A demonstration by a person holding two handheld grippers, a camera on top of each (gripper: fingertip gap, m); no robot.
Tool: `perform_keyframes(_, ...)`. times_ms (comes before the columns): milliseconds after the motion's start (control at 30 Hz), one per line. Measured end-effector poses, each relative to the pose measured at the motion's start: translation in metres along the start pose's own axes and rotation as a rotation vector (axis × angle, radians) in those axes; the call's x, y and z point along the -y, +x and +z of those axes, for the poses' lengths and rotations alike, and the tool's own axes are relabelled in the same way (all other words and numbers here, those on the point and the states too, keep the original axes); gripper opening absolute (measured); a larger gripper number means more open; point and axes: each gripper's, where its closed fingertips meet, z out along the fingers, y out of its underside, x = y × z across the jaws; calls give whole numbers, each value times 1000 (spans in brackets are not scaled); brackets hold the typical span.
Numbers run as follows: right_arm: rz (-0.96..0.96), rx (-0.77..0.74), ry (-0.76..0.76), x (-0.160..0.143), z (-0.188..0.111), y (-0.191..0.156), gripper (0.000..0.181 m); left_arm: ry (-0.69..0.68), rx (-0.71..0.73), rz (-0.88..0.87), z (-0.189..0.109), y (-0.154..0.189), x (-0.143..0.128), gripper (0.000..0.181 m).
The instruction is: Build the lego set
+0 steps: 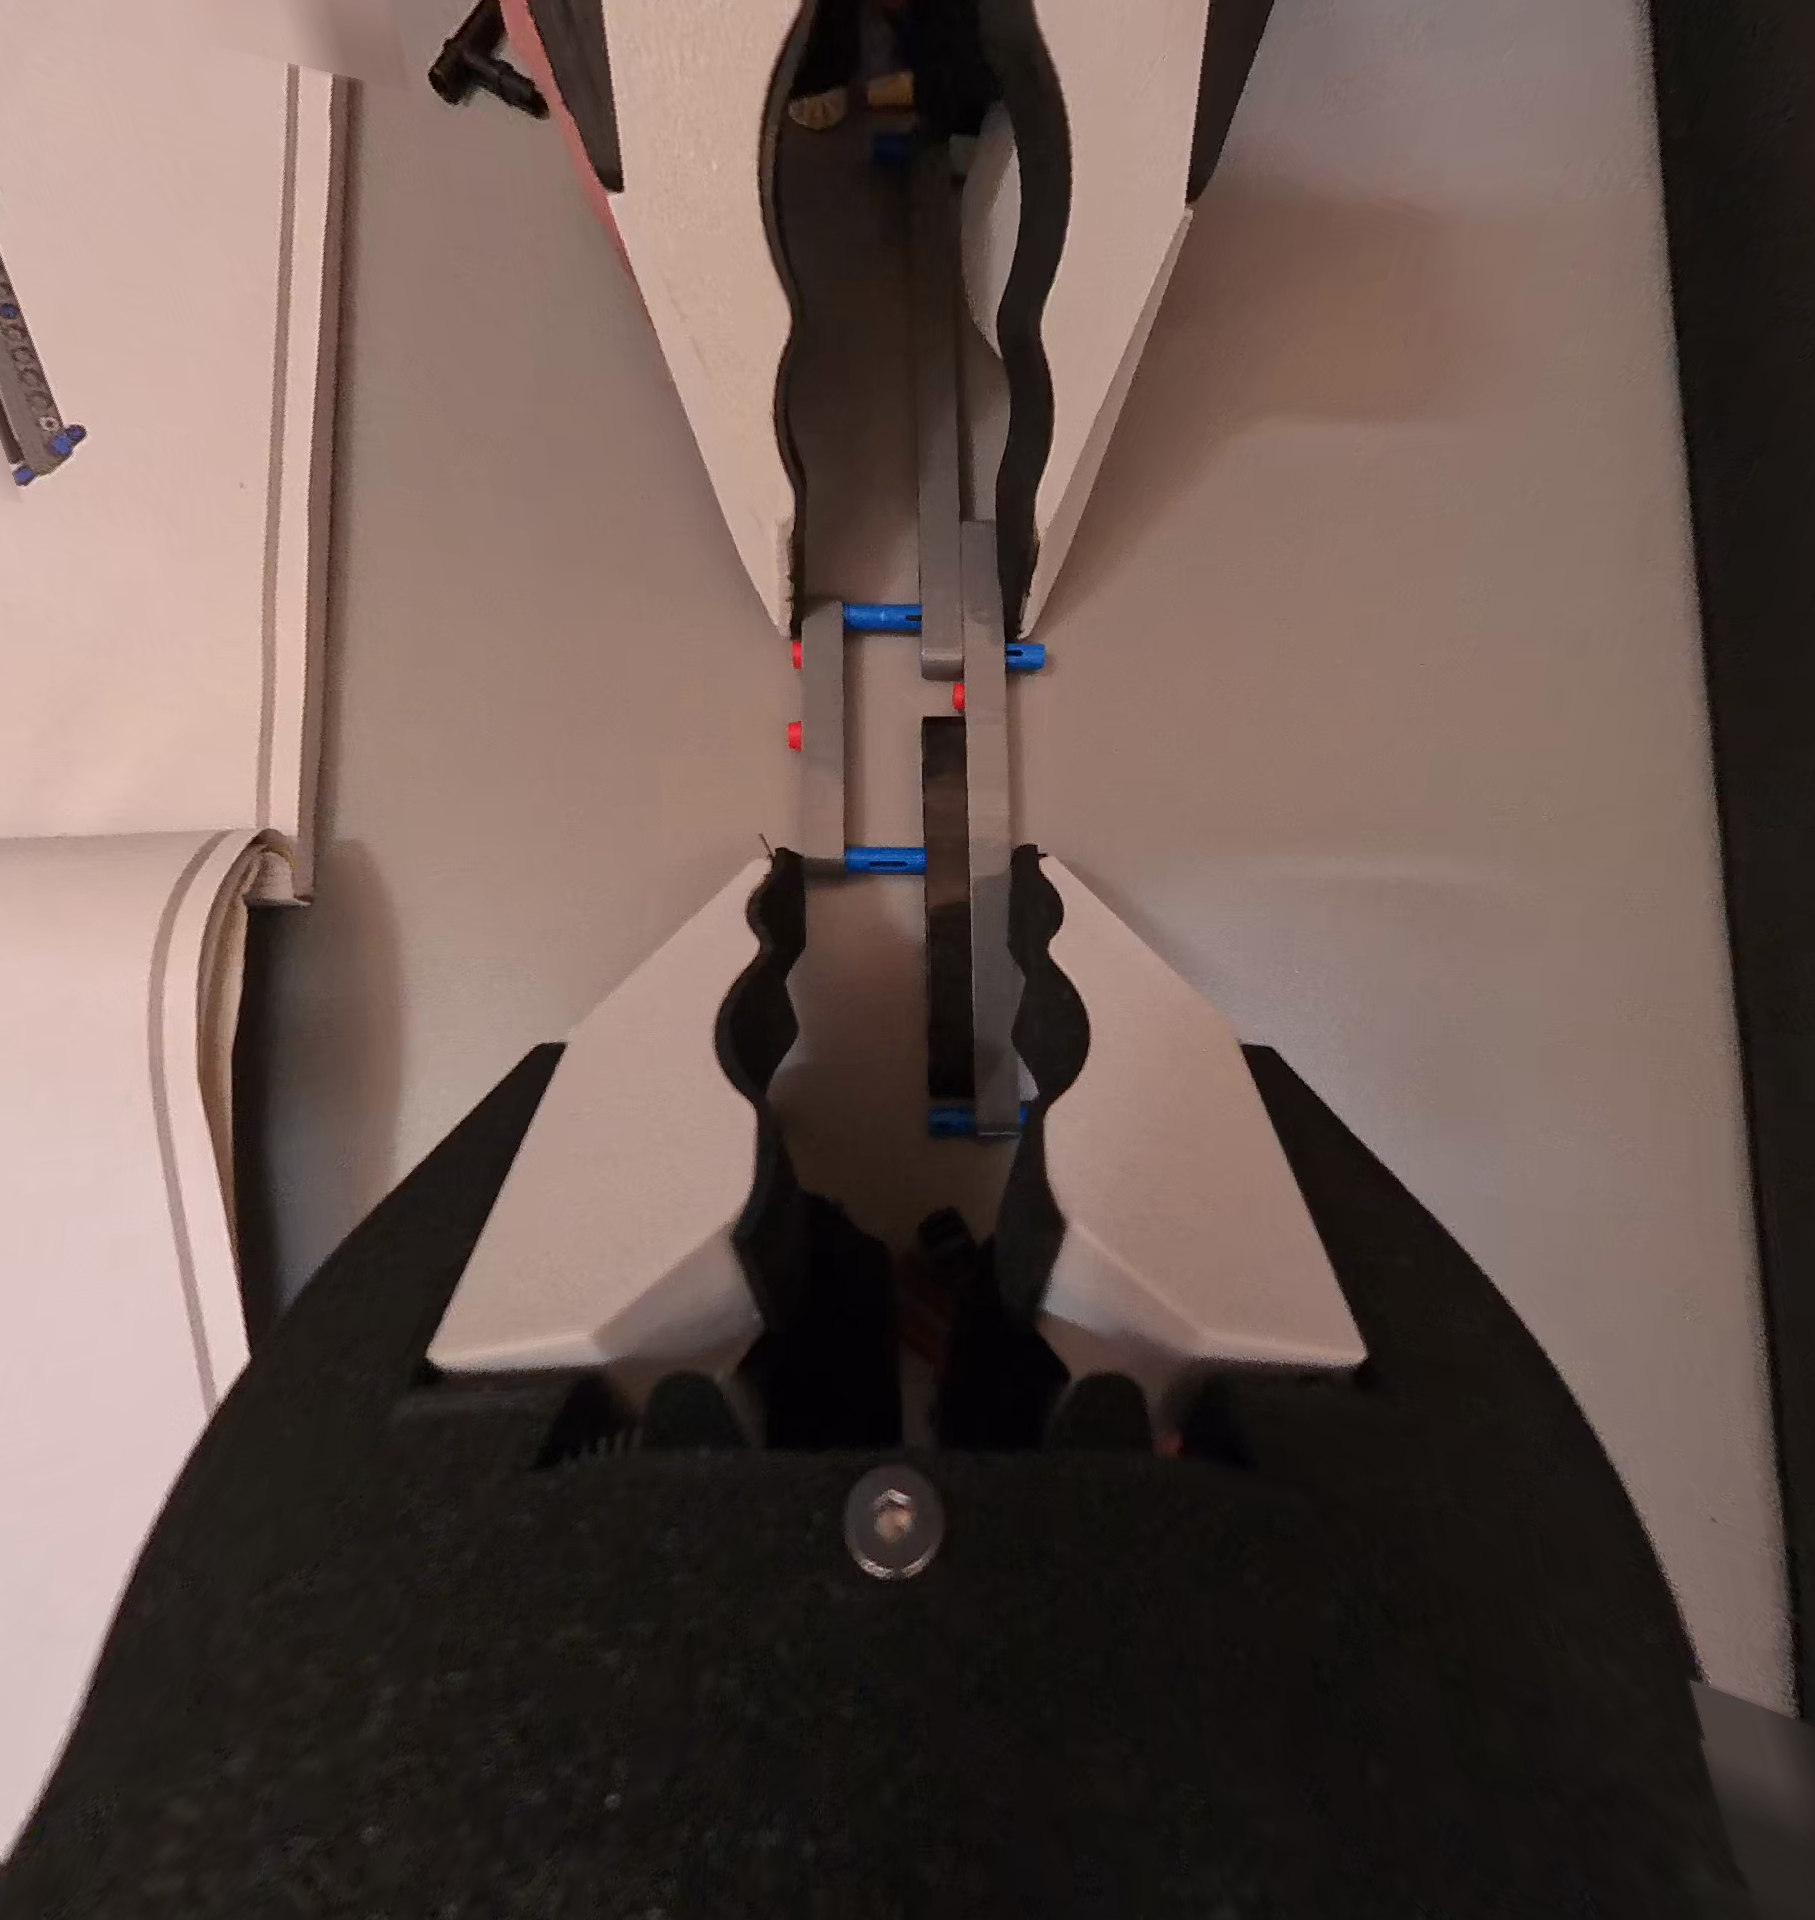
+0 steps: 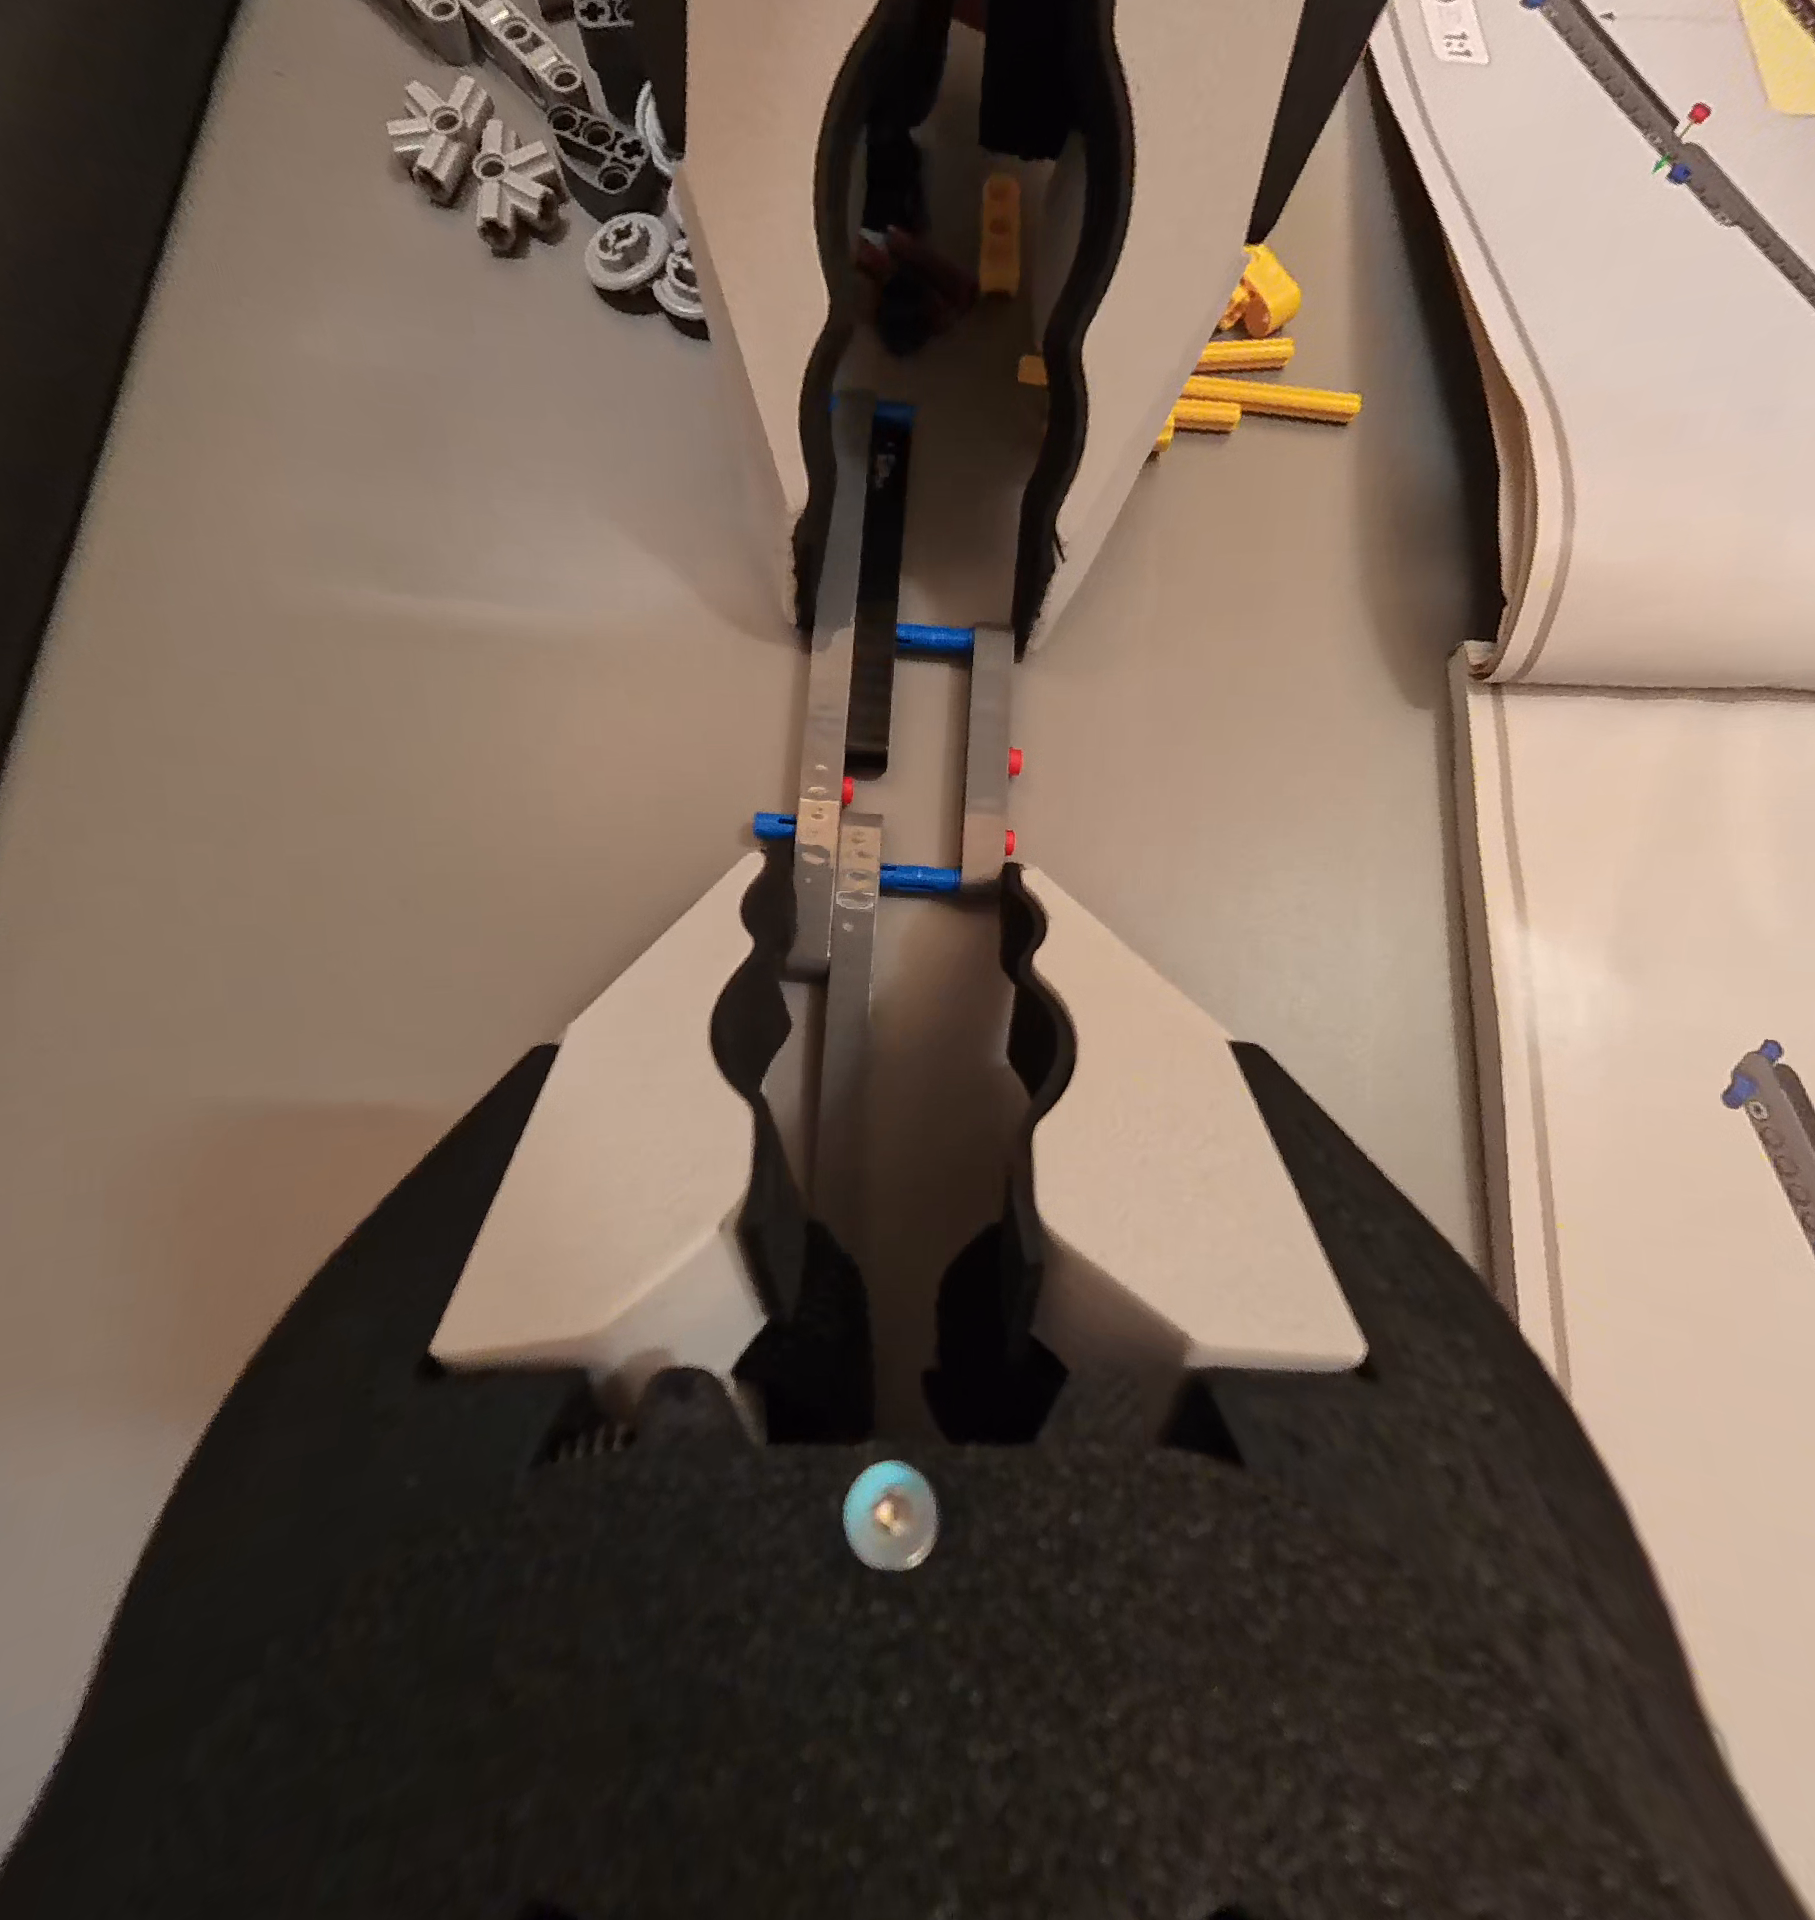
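both grippers, left gripper (image 1: 908,847) and right gripper (image 2: 882,868), are clamped on the grey beam frame (image 1: 887,727) from 6 and 12 o'clock above the desk (image 2: 363,623); squeeze evenly so the blue pins (image 1: 882,617) seat straight.

lego frame (image 1: 976,790) | grey beams, one black beam, blue and red pins | held above table

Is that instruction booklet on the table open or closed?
Open: the instruction booklet lies spread flat, pages curling at its fold, printed diagrams showing.
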Motion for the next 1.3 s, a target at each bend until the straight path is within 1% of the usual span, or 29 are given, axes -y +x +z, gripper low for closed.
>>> perform_keyframes(200,4,21,11,0,0,0,38,8,-13,2,0,1,1,37)
perform_keyframes(300,-17,8,-7,-1,0,0,38,7,-12,4,0,1,1,37)
perform_keyframes(333,-23,4,-9,-1,0,0,31,3,-3,6,1,1,1,38)
perform_keyframes(367,-24,-1,-8,0,0,-1,31,0,8,6,1,1,1,38)
perform_keyframes(500,-6,-14,-47,0,0,-1,31,-5,31,15,1,1,0,38)
perform_keyframes(633,10,-7,-36,0,-1,-1,32,13,28,8,2,2,2,38)
perform_keyframes(733,8,3,-50,0,0,-2,32,2,22,18,2,2,2,38)
perform_keyframes(767,3,0,-61,0,0,-2,32,-1,24,19,2,2,1,38)
perform_keyframes(833,16,-20,-112,0,-3,-1,44,4,23,4,2,2,2,38)
perform_keyframes(867,14,-35,-112,6,-5,0,46,8,26,-1,2,2,2,38)
perform_keyframes(900,-5,-56,-81,18,-5,1,46,11,28,-6,2,2,2,38)
perform_keyframes(967,-34,-58,-13,41,0,-2,47,13,33,-28,3,0,4,39)
perform_keyframes(1067,-10,-71,-79,32,16,7,53,-5,66,-32,-9,-4,1,46)
perform_keyframes(1167,27,-28,3,41,19,7,50,15,42,-52,-27,1,2,41)
perform_keyframes(1233,24,-32,-15,40,24,11,50,-39,54,-34,-27,2,-7,37)
perform_keyframes(1300,14,-33,-52,36,31,14,51,-93,62,-23,-21,2,-16,30)
